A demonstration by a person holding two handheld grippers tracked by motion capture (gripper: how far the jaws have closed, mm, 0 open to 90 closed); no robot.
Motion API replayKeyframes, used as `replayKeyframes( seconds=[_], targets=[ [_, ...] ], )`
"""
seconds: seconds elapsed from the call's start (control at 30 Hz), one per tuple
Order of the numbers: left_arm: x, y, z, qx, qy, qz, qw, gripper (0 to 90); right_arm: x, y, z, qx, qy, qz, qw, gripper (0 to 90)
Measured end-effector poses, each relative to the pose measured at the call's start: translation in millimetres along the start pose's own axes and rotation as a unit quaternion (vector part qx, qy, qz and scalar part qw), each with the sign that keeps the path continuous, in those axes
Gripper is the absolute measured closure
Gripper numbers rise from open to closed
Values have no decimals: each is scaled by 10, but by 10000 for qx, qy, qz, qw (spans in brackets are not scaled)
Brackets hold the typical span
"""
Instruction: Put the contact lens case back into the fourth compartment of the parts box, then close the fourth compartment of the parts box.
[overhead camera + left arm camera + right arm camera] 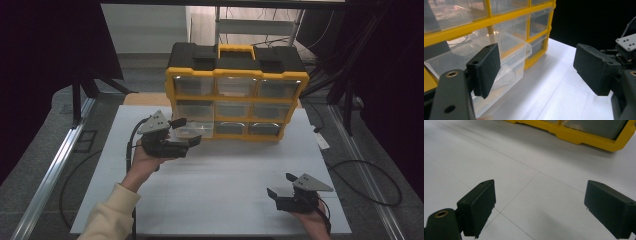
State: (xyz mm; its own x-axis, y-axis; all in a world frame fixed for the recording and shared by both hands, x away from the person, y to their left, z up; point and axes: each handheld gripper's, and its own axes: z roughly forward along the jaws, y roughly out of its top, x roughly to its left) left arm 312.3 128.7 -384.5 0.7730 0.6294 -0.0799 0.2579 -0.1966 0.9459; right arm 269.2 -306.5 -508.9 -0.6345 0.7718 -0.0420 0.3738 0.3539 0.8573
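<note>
A yellow and black drawer cabinet with clear drawers stands at the back of the white table. Its bottom-left clear drawer is pulled out and looks empty. My left gripper is open at this drawer's front. One pad lies in front of the drawer's wall, and the other pad stands well off over the table. Neither pad presses on the drawer. Near the table's front right, my right gripper is open over bare table with nothing between its jaws.
The cabinet's yellow base runs across the far side of the right gripper view. Metal rails flank the table on the grey floor, and cables lie to the right. Dark curtains hang on both sides.
</note>
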Motion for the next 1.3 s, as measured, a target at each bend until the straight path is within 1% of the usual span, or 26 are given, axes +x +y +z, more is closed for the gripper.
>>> replayKeyframes(
  seconds=[0.17, 0.23, 0.33, 0.37, 0.47, 0.53, 0.73, 0.93, 1.07, 1.2, 1.3],
  targets=[
    [-43, -31, -26, 33, -56, 21, 10000, 220, -1, -1, -4, 4, -1, 0, 10000, 108],
    [-56, -45, -38, 27, -56, 12, 10000, 221, 1, -1, -1, 2, 3, -1, 10000, 108],
    [-68, -73, -45, 6, -113, -32, 9999, 221, 2, -1, -1, 2, -1, 3, 10000, 108],
    [-74, -85, -44, 3, -118, -42, 9999, 222, 3, -2, -2, 5, -4, 3, 10000, 108],
    [-93, -121, -28, 55, -88, 20, 9999, 228, 1, -2, -6, 20, 1, -3, 10000, 108],
    [-98, -145, -18, 52, -112, -3, 9999, 230, 1, -1, -5, 19, 0, -2, 10000, 108],
    [-116, -202, 4, 64, -69, -1, 10000, 238, -2, -4, -6, 7, -9, 9, 10000, 108],
    [-140, -279, 41, 162, -77, 22, 9998, 245, -1, -5, -4, 8, -8, 7, 10000, 108],
    [-139, -331, 66, 193, -62, -17, 9998, 254, -1, -5, -5, 8, -6, 4, 10000, 108],
    [-131, -378, 98, 257, -10, -41, 9997, 263, -5, -3, -2, 2, -11, -3, 10000, 108],
    [-124, -405, 131, 342, 59, -11, 9994, 276, -5, -3, 0, 3, -2, -4, 10000, 108]
  ],
)
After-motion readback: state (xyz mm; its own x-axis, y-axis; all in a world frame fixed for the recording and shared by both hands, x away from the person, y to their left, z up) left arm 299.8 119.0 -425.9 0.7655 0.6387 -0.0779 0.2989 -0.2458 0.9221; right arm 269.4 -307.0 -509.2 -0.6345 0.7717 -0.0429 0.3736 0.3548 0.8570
